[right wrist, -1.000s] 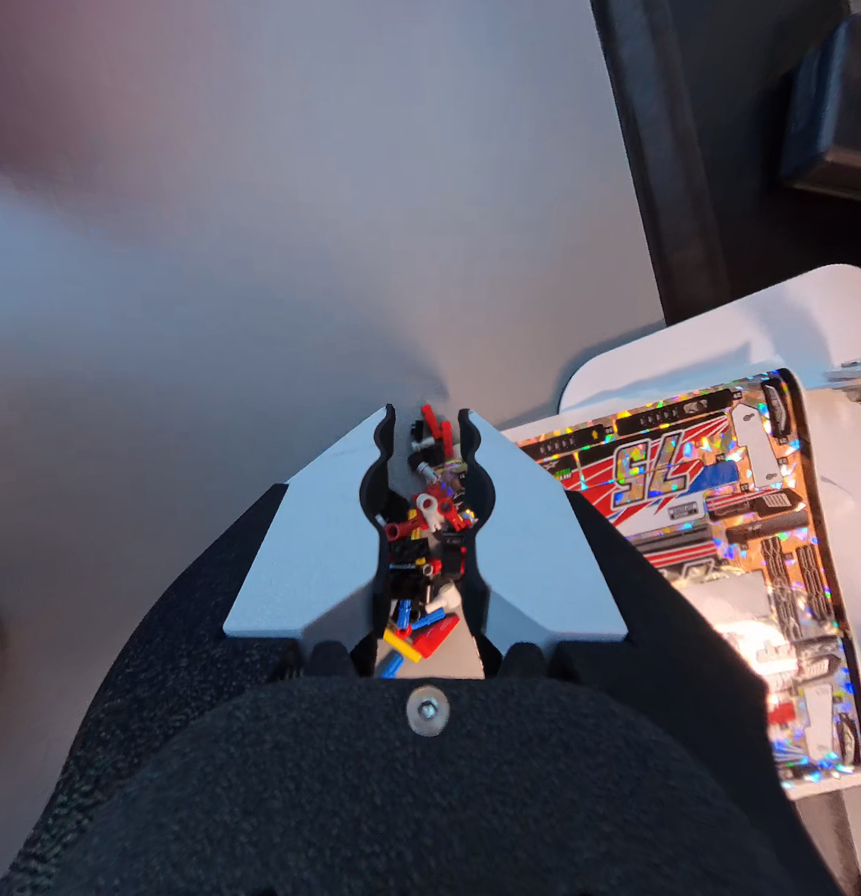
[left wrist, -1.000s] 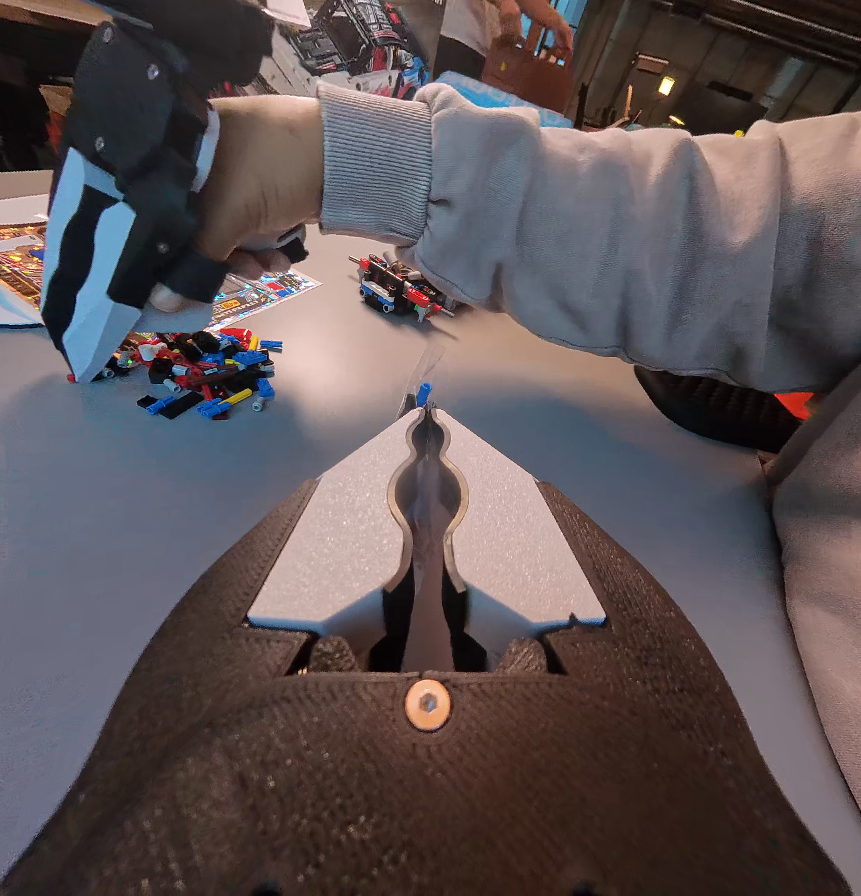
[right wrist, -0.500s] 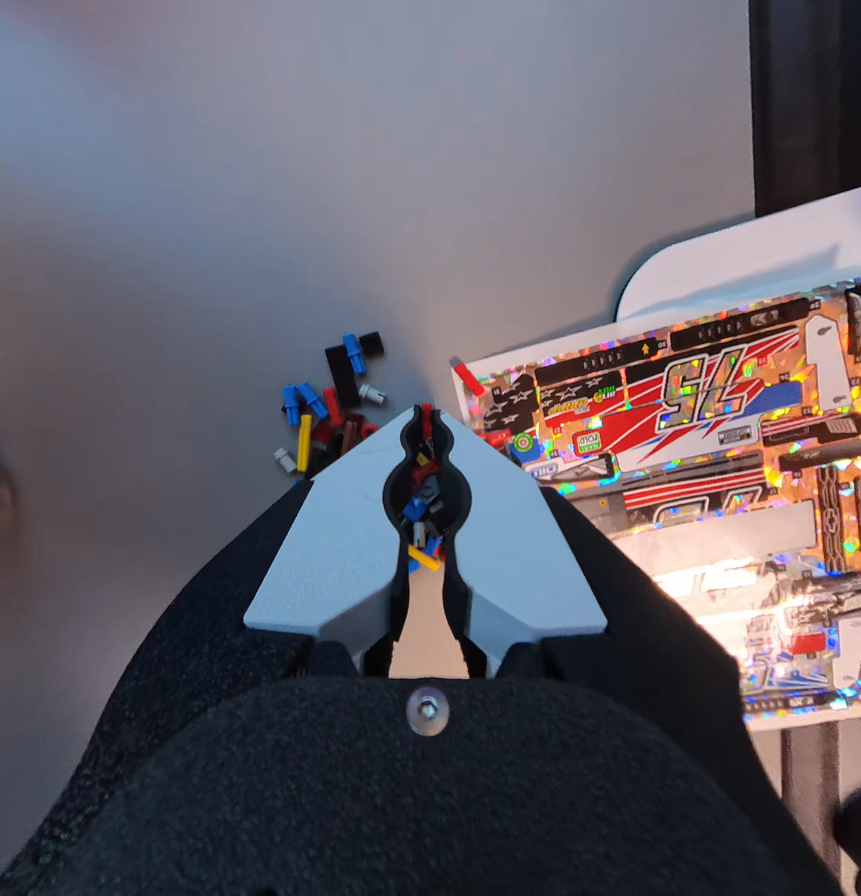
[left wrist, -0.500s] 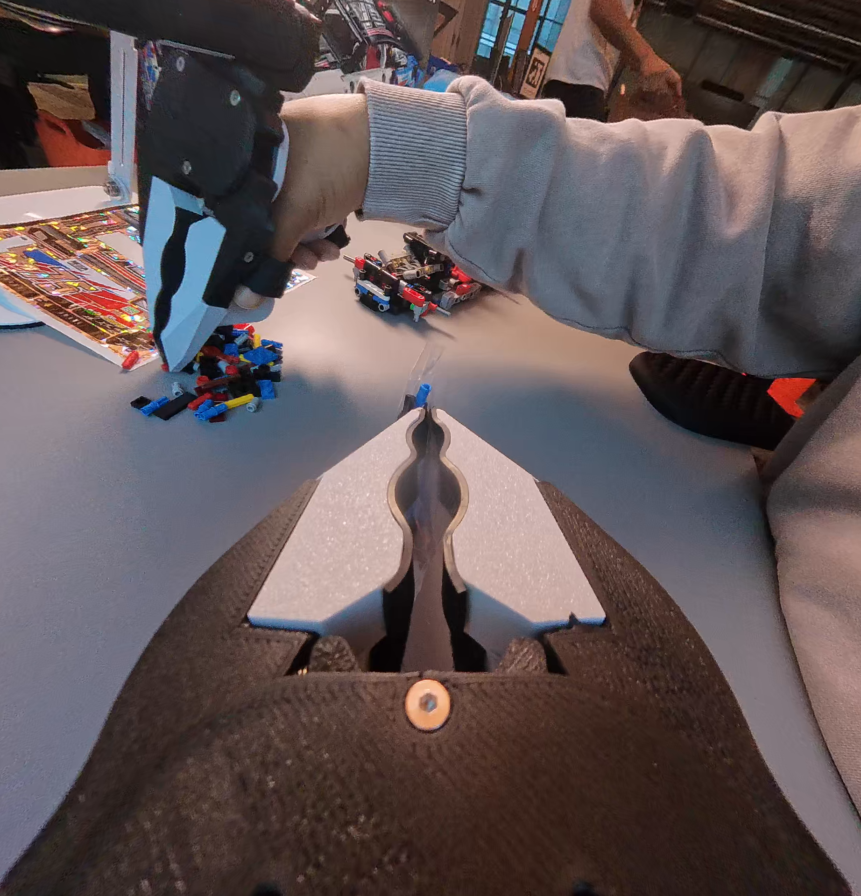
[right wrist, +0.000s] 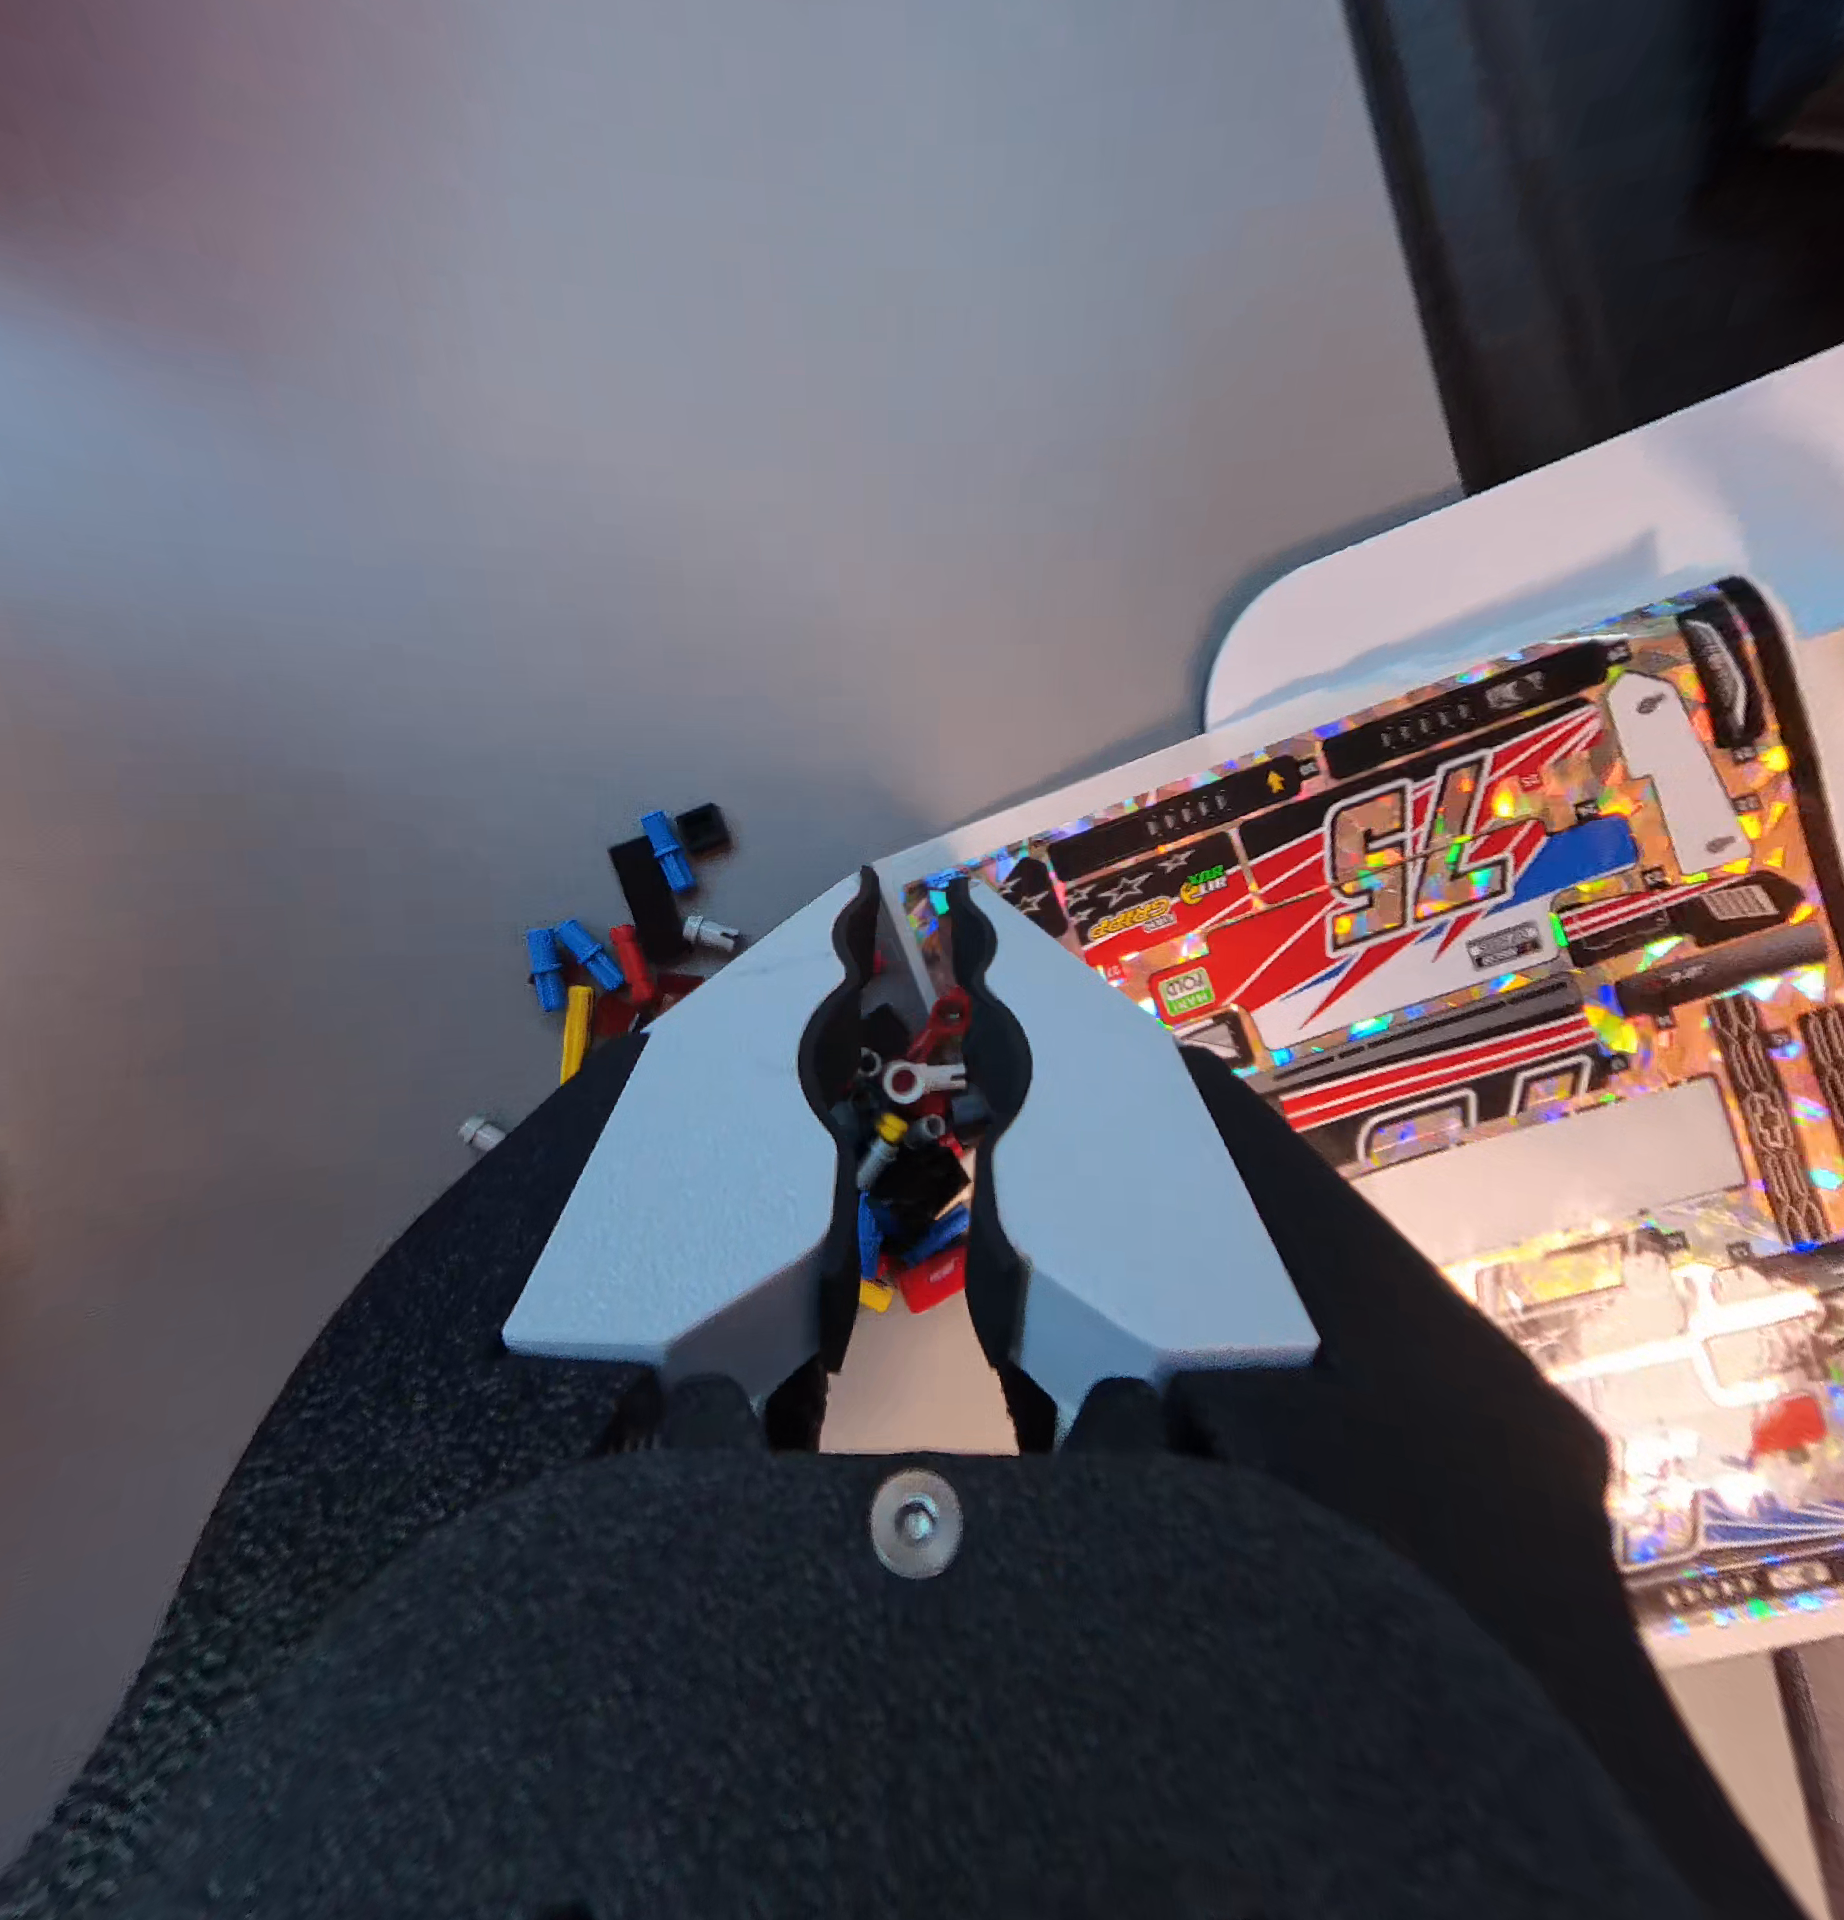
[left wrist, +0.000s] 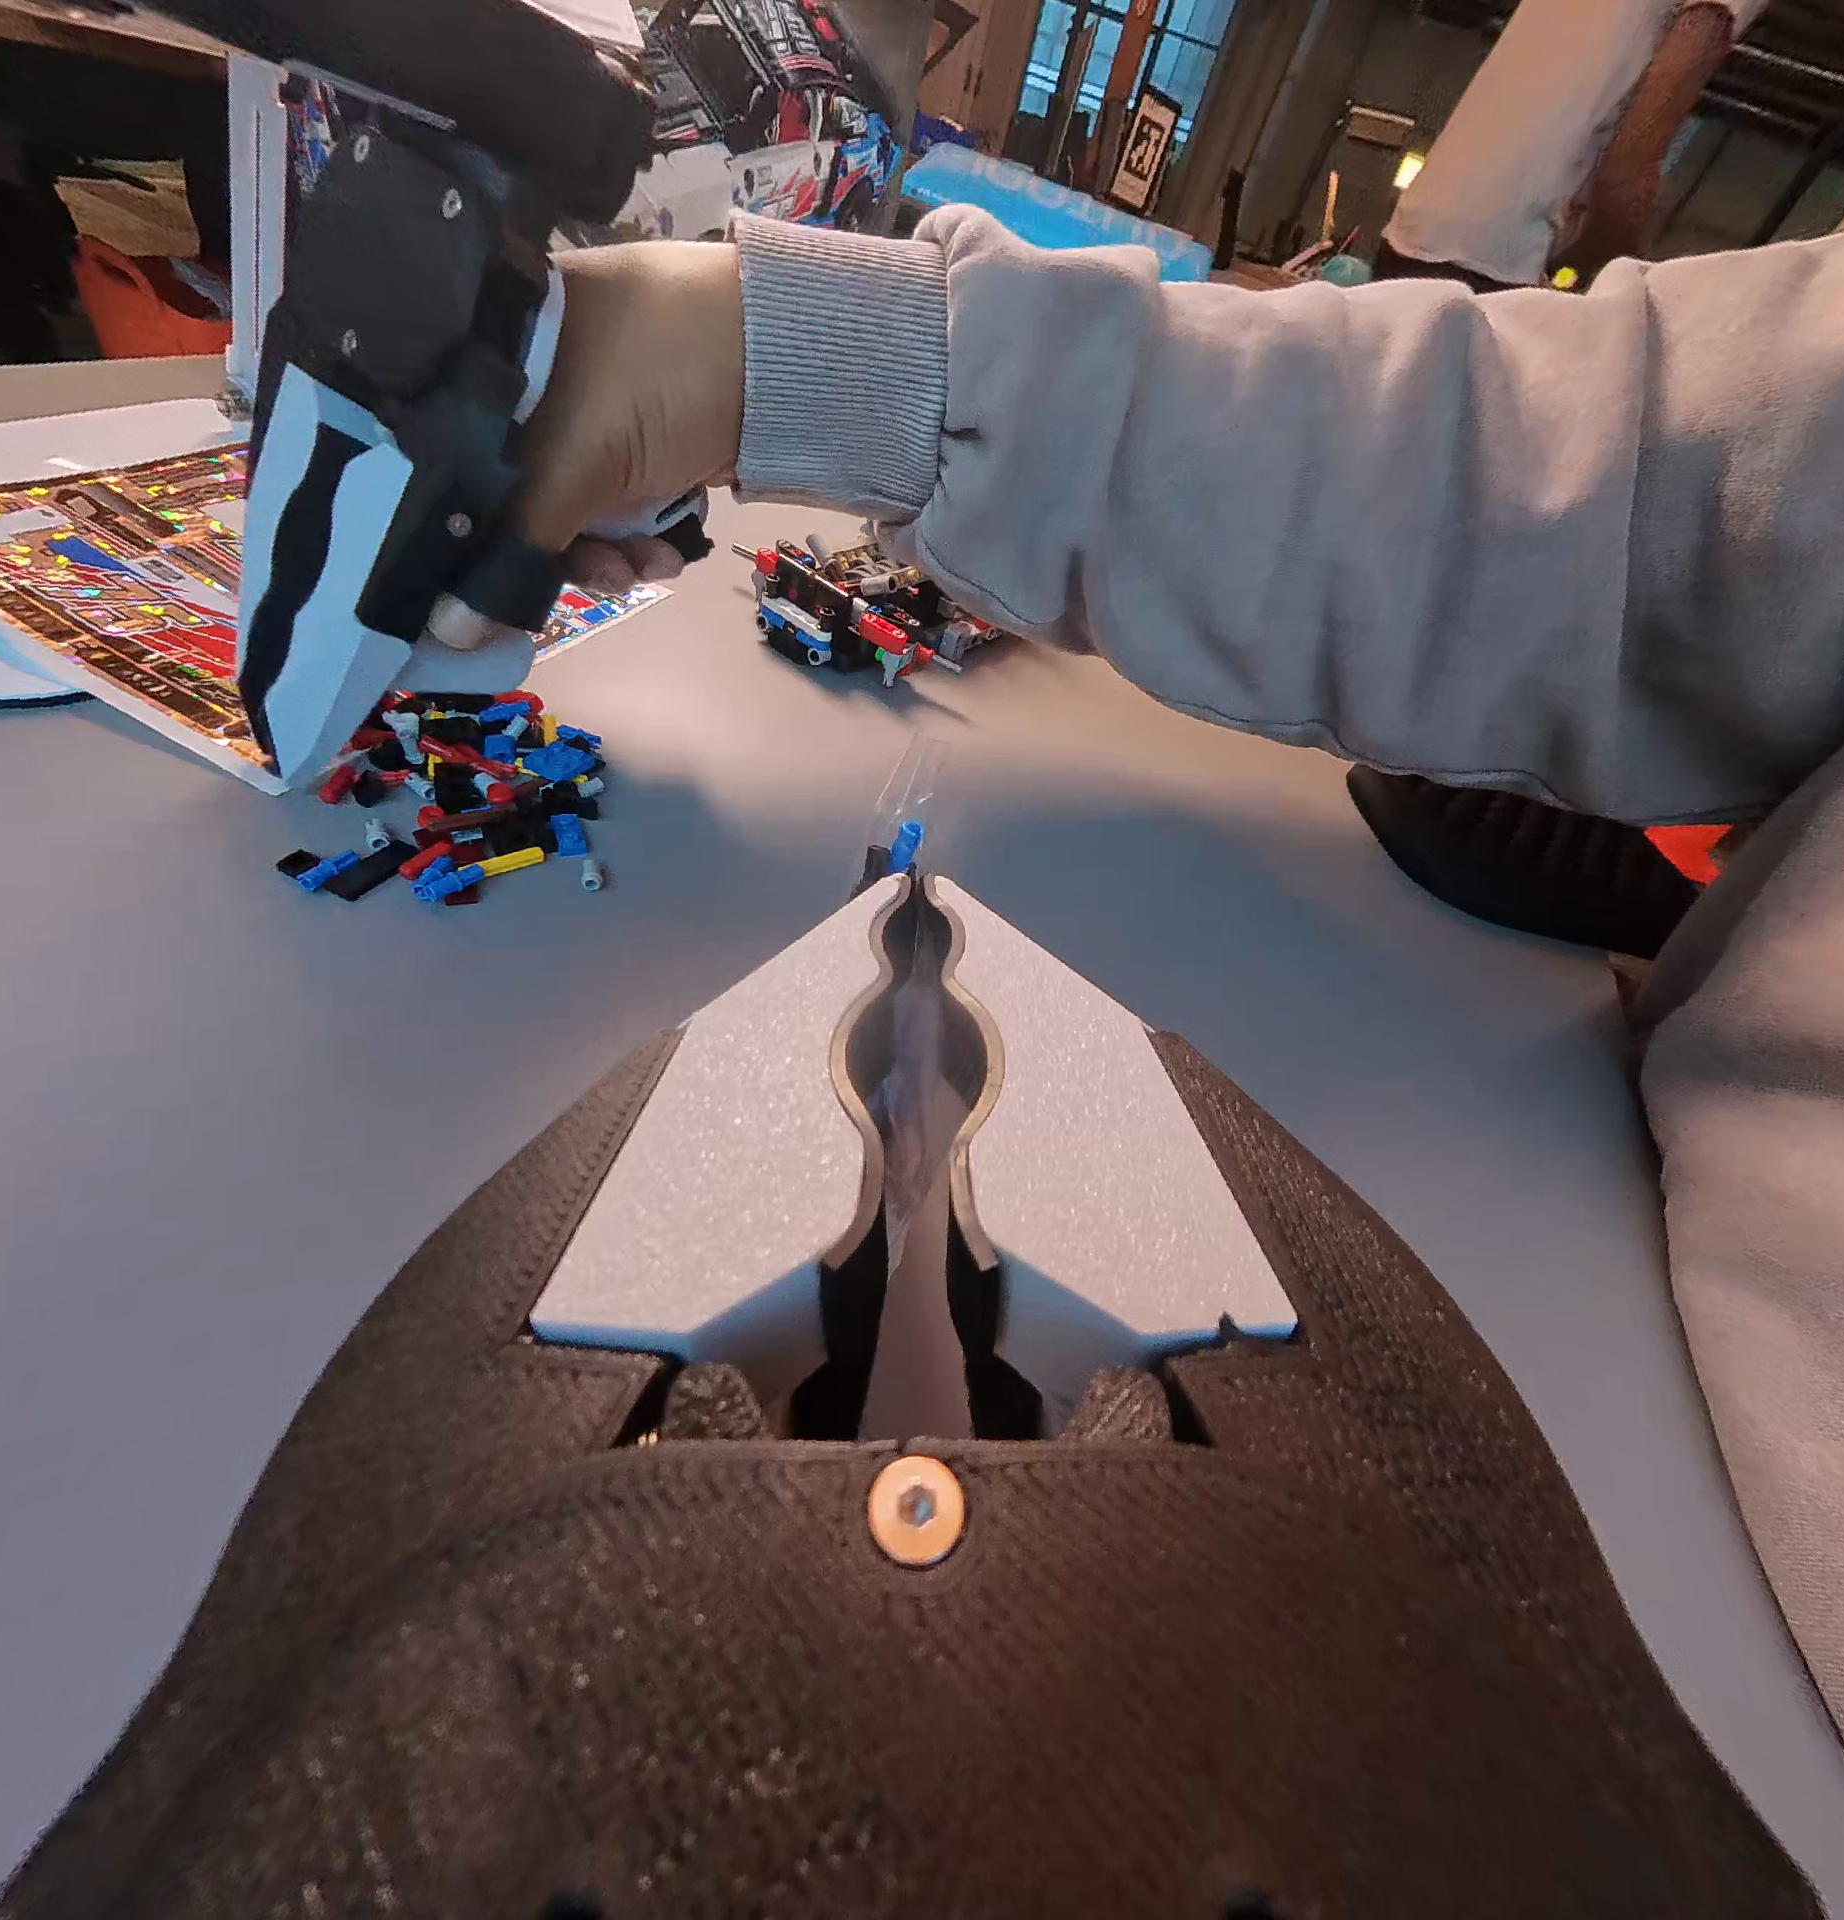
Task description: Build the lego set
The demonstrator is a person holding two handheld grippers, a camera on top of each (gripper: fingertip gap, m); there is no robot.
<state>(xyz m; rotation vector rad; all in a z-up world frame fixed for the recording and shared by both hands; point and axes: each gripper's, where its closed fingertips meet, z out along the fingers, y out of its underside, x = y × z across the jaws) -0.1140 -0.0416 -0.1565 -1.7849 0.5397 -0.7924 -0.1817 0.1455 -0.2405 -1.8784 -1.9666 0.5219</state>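
In the left wrist view, our left gripper (left wrist: 916, 883) has its jaws pressed almost together on a clear plastic bag (left wrist: 913, 774) that sticks up past the tips, with a small blue piece (left wrist: 905, 837) inside it just beyond them. Far left on the grey table (left wrist: 170, 1039) lies the loose pile of lego pieces (left wrist: 461, 790), and our right gripper (left wrist: 305, 665) points down at the pile's left edge, held in a hand (left wrist: 627, 416) with a grey sleeve (left wrist: 1313, 499). The part-built model (left wrist: 856, 613) stands beyond the pile, to its right, near the sleeve. A shiny sticker sheet (left wrist: 87, 582) lies at far left. In the right wrist view, our right gripper (right wrist: 910, 894) is slightly open over the pile (right wrist: 897, 1132) and grips nothing that we can see; more pieces lie to its left, and the sticker sheet (right wrist: 1469, 935) lies right, on a white board (right wrist: 1417, 561).
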